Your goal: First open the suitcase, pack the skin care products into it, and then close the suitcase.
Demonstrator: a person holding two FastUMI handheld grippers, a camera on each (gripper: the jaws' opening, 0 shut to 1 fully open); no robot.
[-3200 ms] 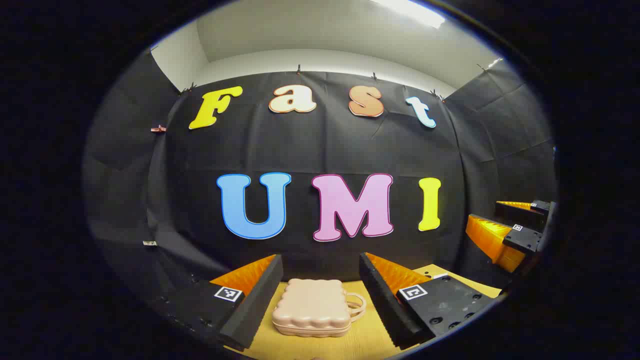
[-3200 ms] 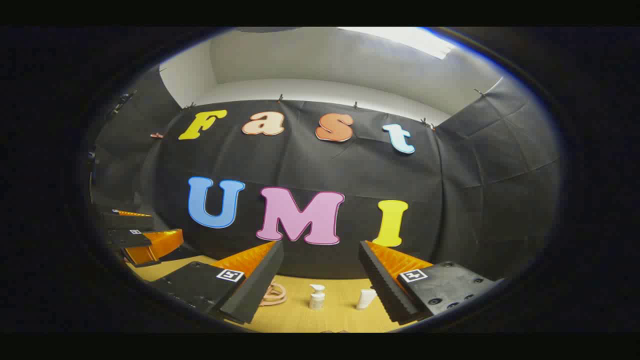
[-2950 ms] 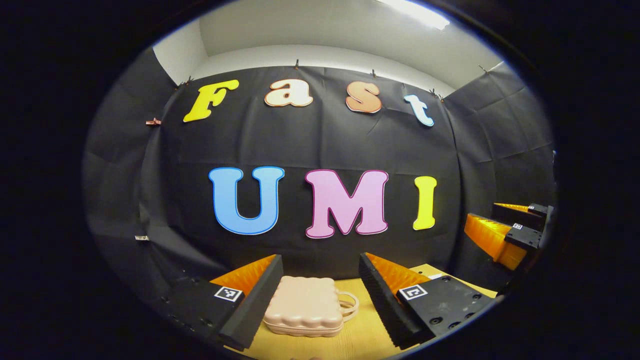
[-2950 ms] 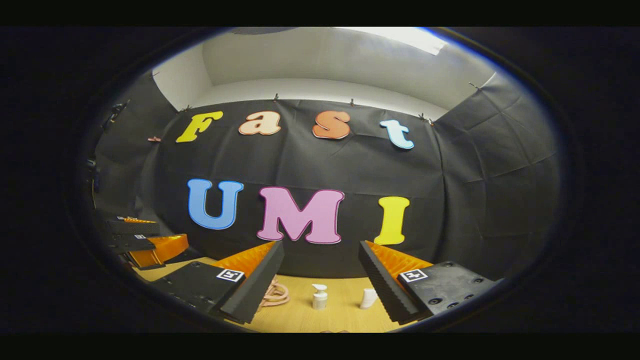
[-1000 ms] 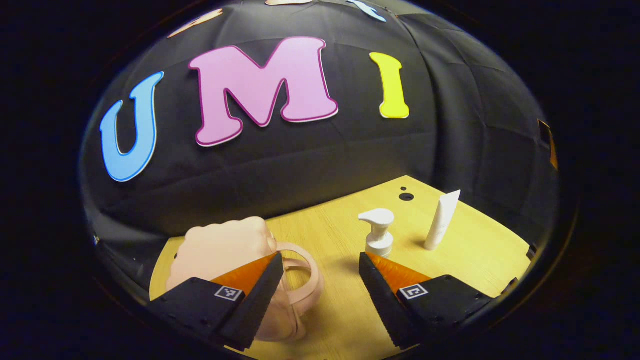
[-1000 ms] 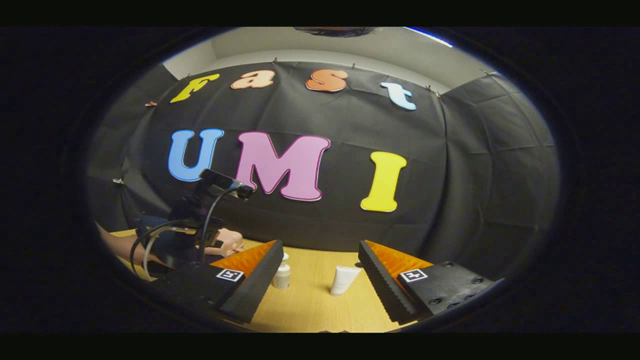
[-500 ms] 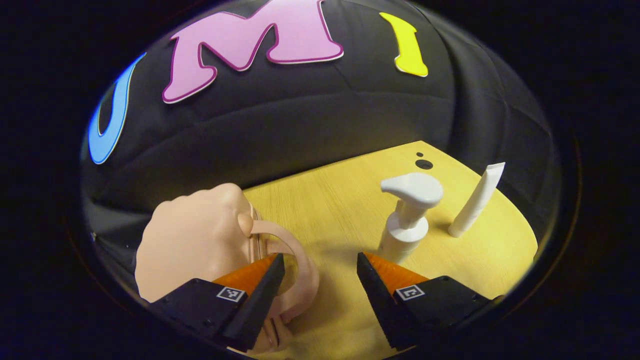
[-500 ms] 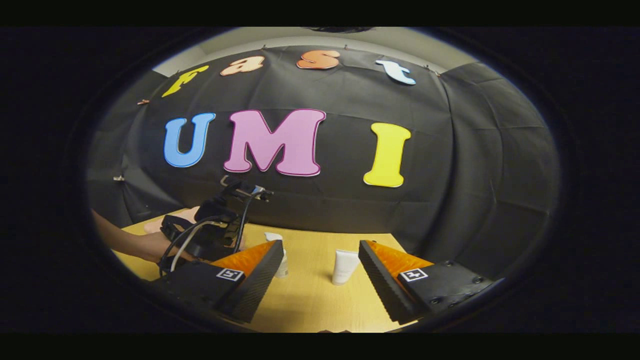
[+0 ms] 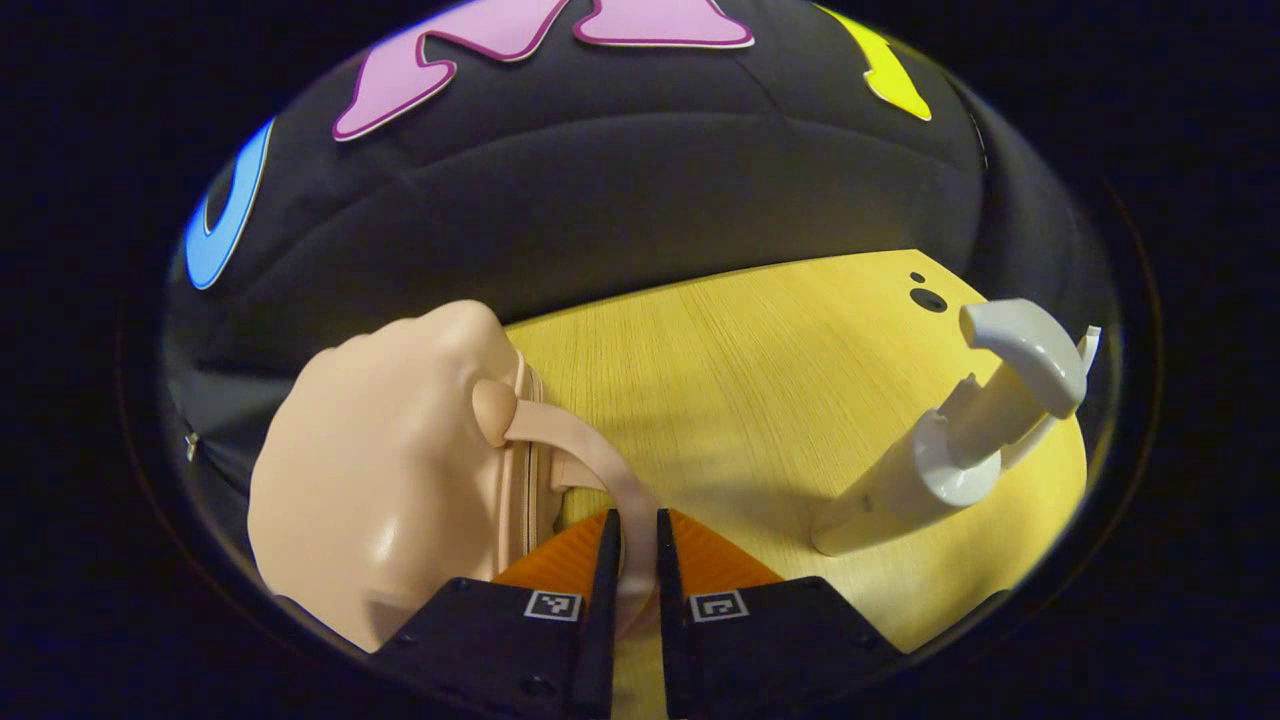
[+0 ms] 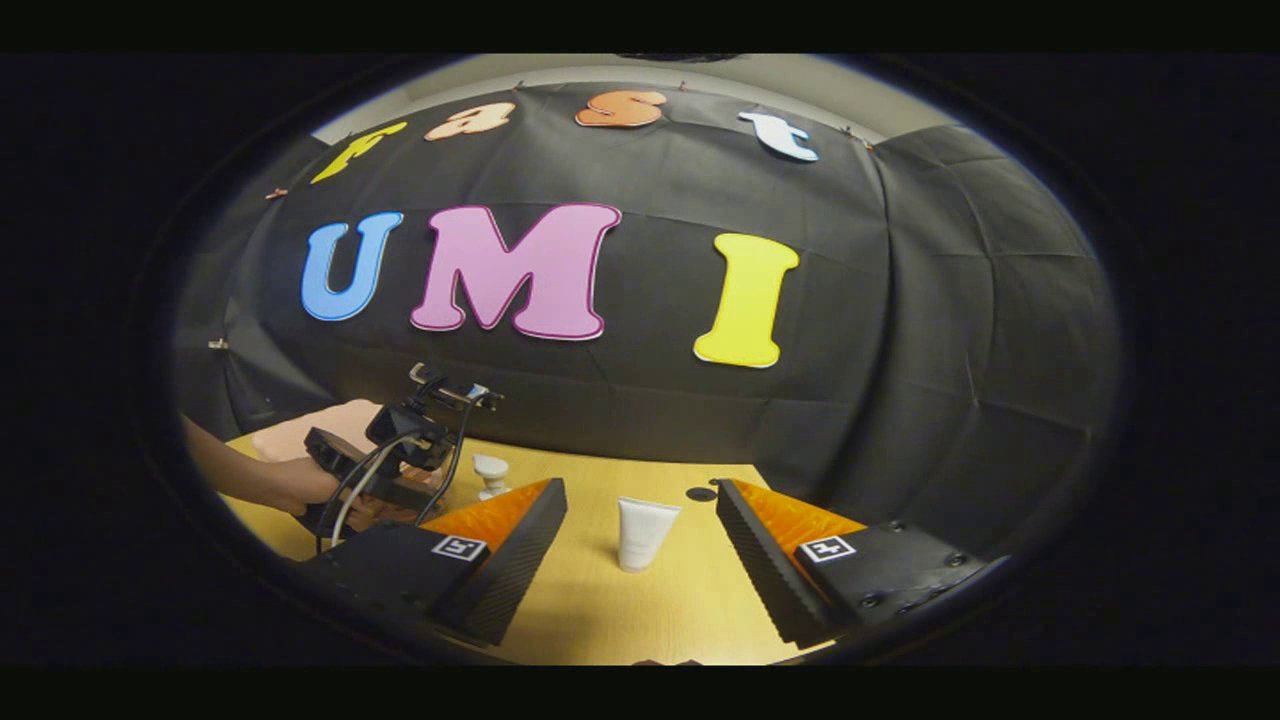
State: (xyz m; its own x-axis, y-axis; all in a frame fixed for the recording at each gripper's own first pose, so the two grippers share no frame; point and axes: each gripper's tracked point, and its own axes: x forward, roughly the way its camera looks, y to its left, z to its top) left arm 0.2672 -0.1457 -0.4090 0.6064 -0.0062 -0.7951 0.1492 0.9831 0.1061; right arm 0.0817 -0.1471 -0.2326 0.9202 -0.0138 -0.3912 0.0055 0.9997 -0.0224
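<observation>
In the left gripper view, the left claw [image 9: 632, 560] has its two fingers drawn nearly together on the looped handle [image 9: 600, 470] of the suitcase [image 9: 385, 470], the strap passing between the tips. The pale pink suitcase lies shut on the tabletop [image 9: 740, 370], at the left, its seam facing the claw. A white pump bottle [image 9: 960, 440] stands to the right, well apart from the suitcase. In the right gripper view, the right claw [image 10: 640, 545] is spread wide and grips nothing; it hangs above the tabletop with a white tube [image 10: 642, 532] standing cap-down between its fingers but farther off. At the left of that view a hand [image 10: 290, 485] holds the other gripper down at the suitcase, with the pump bottle just beside it.
</observation>
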